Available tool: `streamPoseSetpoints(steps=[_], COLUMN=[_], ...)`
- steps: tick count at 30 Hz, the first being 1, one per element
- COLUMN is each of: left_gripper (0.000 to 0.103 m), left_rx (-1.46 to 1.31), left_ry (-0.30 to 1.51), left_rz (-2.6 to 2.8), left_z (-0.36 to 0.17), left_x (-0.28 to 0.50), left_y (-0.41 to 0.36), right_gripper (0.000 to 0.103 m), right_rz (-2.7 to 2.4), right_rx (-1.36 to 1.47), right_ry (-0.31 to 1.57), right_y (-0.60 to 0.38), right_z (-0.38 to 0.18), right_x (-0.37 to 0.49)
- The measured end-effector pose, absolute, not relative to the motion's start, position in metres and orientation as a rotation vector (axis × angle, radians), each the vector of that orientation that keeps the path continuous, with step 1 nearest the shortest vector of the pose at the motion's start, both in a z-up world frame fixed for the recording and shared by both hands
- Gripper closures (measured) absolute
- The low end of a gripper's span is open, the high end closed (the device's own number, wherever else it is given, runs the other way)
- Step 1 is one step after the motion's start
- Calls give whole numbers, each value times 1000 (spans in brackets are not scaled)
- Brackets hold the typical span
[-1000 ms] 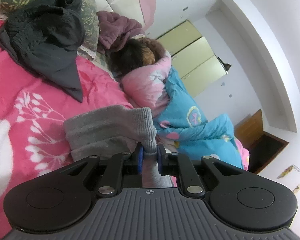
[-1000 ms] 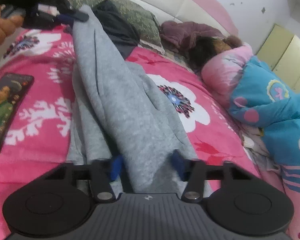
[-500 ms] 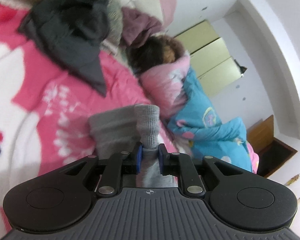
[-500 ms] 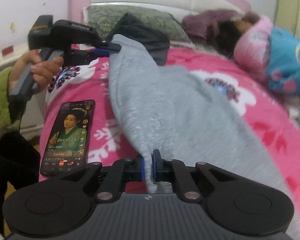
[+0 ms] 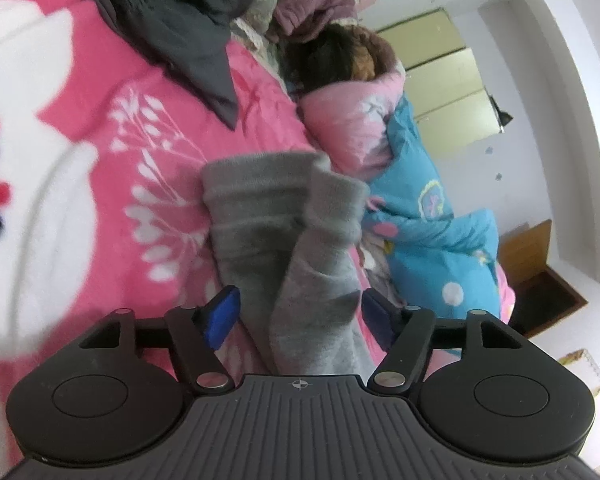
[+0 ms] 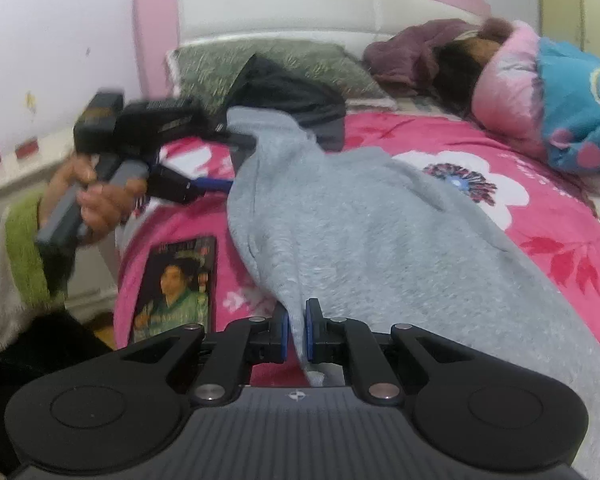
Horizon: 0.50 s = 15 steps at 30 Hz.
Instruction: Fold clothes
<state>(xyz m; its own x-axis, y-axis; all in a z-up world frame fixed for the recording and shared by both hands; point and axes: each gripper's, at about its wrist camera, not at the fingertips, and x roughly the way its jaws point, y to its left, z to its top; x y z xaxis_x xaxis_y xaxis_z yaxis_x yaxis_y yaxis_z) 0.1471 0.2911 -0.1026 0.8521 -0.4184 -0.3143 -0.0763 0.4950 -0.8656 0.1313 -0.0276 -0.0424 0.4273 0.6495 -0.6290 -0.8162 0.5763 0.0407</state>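
A grey fleece garment (image 6: 360, 220) lies stretched over the pink flowered bedspread (image 6: 560, 240). My right gripper (image 6: 297, 328) is shut on its near edge, a fold of cloth pinched between the blue pads. In the left wrist view the garment's ribbed cuff end (image 5: 268, 200) rests bunched on the bedspread (image 5: 100, 160). My left gripper (image 5: 300, 308) has its jaws opening, and the grey cloth passes between the spread pads without being pressed. The right wrist view also shows the left gripper (image 6: 236, 162) at the garment's far left end, held by a hand (image 6: 96, 196).
A dark garment (image 6: 288, 92) lies against a green patterned pillow (image 6: 220, 68) at the headboard. A phone (image 6: 176, 284) lies screen-up on the bed's left edge. A person under a blue and pink quilt (image 5: 432, 208) lies along the bed's right side.
The left gripper's jaws have parted from the grey cuff, which now lies loose between them. The right gripper closed on the garment's near edge and swung its view left.
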Motion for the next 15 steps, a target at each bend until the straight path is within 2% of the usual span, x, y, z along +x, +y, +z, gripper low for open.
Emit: streamPoseSetpoints(steps=[4,7,9,11,12,15], left_gripper=[28,30,34,48,50,59], left_rx=[-1031,-1012,-985,-952,-933,-896], left_ry=[552,560,575,591,599,599], left_rz=[-204,-172,-131,-96,-79,-53], left_z=[-101,-102,-103,-104,-104,-103], left_x=[148,149,150,151,151,152], left_y=[285,283,282,280,280,278], right_gripper=[94,95,95,95,94,82], right_rz=[950,956,956,955,952,952], right_rx=[-350,-371,-371,-359,-358,-393], right_ry=[686,692,693,704,711,711], right_y=[-16,-10,-9,-10,-10,-10], right_z=[-60,-69,-71,-70,-68,-57], right_x=[128,126,127,129,129,129])
